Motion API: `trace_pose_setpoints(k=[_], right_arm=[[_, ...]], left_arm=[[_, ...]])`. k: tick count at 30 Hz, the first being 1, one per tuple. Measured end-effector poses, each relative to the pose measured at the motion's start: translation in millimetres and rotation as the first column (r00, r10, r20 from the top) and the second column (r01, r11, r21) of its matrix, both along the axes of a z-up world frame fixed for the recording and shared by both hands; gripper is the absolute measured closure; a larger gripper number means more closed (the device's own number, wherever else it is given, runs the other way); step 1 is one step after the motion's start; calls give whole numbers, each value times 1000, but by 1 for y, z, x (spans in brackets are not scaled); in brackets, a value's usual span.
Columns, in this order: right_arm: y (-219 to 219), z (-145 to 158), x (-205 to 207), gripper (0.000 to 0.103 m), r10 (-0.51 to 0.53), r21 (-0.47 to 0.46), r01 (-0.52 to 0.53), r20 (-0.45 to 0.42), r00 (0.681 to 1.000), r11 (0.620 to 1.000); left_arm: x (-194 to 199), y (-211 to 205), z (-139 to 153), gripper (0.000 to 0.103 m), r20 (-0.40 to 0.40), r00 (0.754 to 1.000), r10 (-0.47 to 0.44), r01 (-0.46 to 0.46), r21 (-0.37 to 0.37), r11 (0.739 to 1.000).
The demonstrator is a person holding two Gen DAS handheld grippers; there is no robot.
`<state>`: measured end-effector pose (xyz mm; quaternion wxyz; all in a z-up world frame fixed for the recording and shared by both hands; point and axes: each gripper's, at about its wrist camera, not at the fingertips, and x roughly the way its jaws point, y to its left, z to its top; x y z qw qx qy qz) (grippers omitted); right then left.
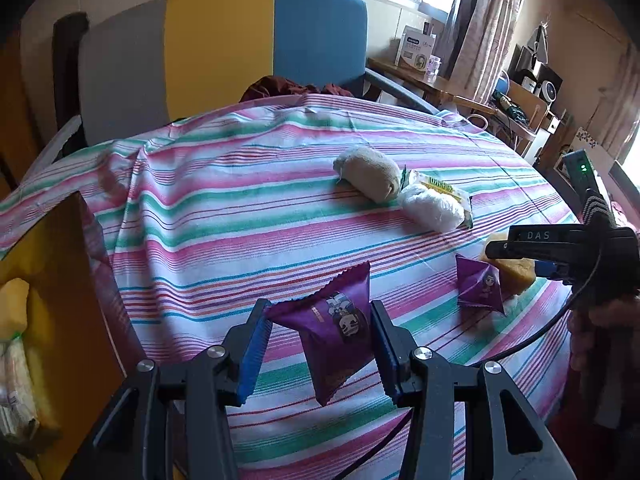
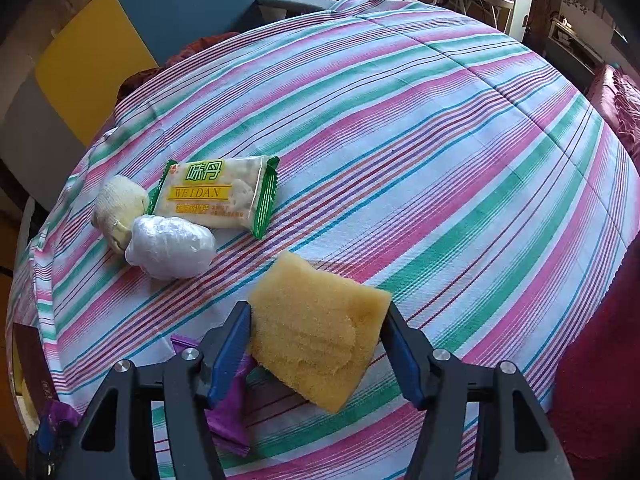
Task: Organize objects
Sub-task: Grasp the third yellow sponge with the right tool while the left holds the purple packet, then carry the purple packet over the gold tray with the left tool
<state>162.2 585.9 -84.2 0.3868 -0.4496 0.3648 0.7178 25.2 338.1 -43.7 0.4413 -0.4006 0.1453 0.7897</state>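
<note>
My left gripper [image 1: 319, 310] is shut on a purple snack packet [image 1: 336, 332], held above the striped tablecloth [image 1: 240, 200]. A second purple packet [image 1: 480, 288] lies on the cloth to the right, touching a yellow sponge [image 1: 516, 274]. My right gripper [image 1: 496, 252] reaches over that sponge from the right. In the right wrist view the right gripper [image 2: 316, 308] has the sponge [image 2: 316, 332] between its blue pads, and both pads touch its edges. The second purple packet [image 2: 230, 412] lies partly under its left finger.
A beige rolled cloth [image 1: 368, 174], a white wrapped bundle [image 1: 434, 208] and a green-edged Weidan packet [image 2: 218, 194] lie together farther back. A yellow box [image 1: 60, 264] holding a sponge and packets stands at the left. A grey, yellow and blue chair [image 1: 224, 52] is behind the table.
</note>
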Motion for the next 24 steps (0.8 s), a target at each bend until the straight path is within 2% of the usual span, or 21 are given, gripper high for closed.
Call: trace_pose_setpoints(k=[7,17,20,24], right_arm=[[1,-2,-1,36,0,-4,0,0,1000,1000],[2,-3,-8,36,14,16,-14,18,1000,1000],[2,-4,-9,36,16,16,-16,19,1000,1000],[-1,-7,-9,28,40,-1,-40,20,999,999]], left_arm=[[3,-30,35,54,-63,998,28,-24,54,998],[-6,-78,56,54,-92,990,109,-101,81,992],[-13,-95,55,54,-79,987,140,-133,86,987],[-27,-124,47,54,-32,981,193,-190,91,978]])
